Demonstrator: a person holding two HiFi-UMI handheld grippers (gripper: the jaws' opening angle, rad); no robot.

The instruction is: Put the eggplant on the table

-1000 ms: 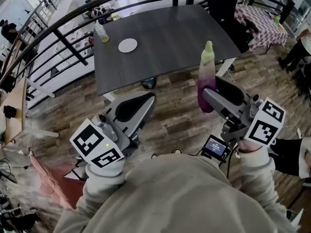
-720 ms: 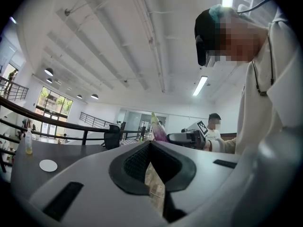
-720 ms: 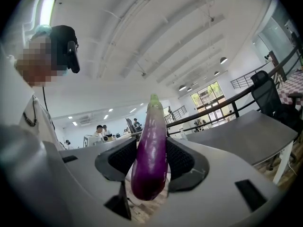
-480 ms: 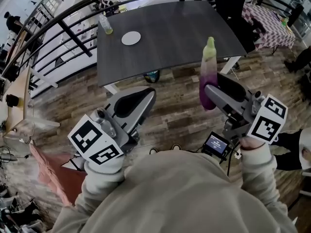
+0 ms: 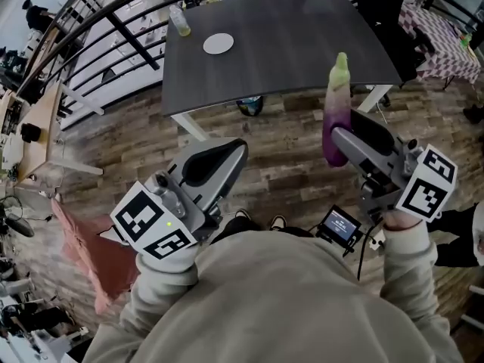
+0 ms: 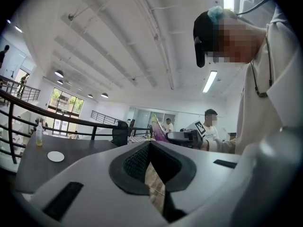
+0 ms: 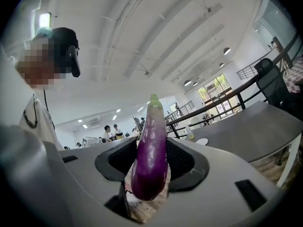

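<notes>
The right gripper (image 5: 338,141) clamps the eggplant (image 5: 337,100) before the near edge of the table (image 5: 302,44) (left gripper (image 5: 229,159) closed, empty); placing remains.

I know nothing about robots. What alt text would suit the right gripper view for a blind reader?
A purple eggplant with a pale green tip stands upright, clamped between the right gripper's two grey fingers. Behind it to the right, a dark table carries a small white disc and a bottle.
</notes>
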